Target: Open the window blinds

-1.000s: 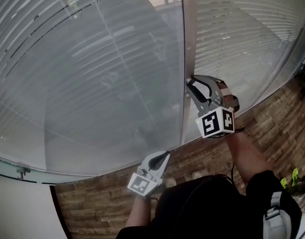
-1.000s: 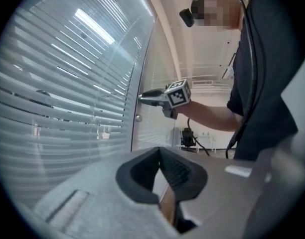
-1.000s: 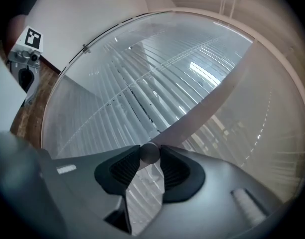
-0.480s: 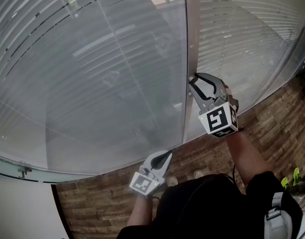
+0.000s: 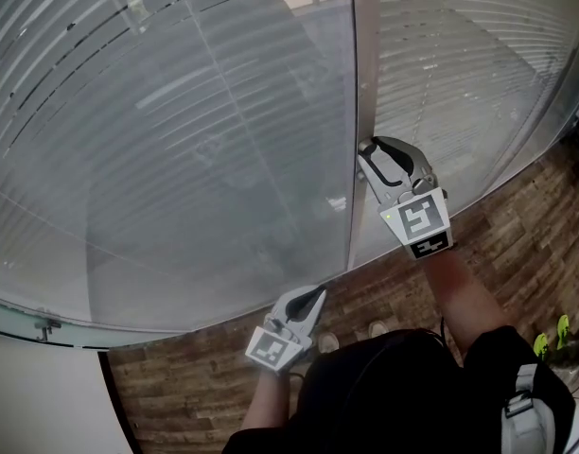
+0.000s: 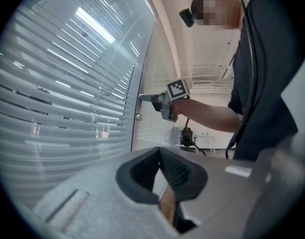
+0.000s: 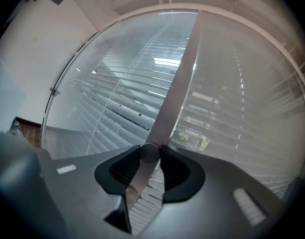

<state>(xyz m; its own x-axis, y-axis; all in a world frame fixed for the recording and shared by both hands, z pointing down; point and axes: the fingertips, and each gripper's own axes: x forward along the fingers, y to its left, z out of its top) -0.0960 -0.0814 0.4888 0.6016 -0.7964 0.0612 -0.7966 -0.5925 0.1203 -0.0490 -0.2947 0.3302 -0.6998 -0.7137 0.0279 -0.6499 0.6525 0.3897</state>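
1. task's thing: the blinds point(image 5: 176, 140) sit behind the glass point(image 5: 271, 244) of the window wall, on both sides of an upright post point(image 5: 362, 64). the slats lie near shut. only thin dark gaps show at the upper left of the left pane.

2. your right gripper point(image 5: 367, 149) points level at the post. its jaws pinch a small round knob point(image 7: 149, 152) mounted on it, one jaw on each side, with pads in contact.

3. your left gripper point(image 5: 317, 294) hangs low, near your body and over the wooden floor point(image 5: 517, 235), well apart from the glass. its jaws are pressed together at the tips with nothing between them.

4. step in hand, as judged: working the tilt knob to turn the slats. opening is barely begun.

5. next move, as judged: roll the right wrist about the knob's axis with a firm pinch and no sideways pull. watch the slats. if the gaps close rather than widen, reverse the roll. re-grip once the wrist runs out of travel. the left gripper has no part to play yet.
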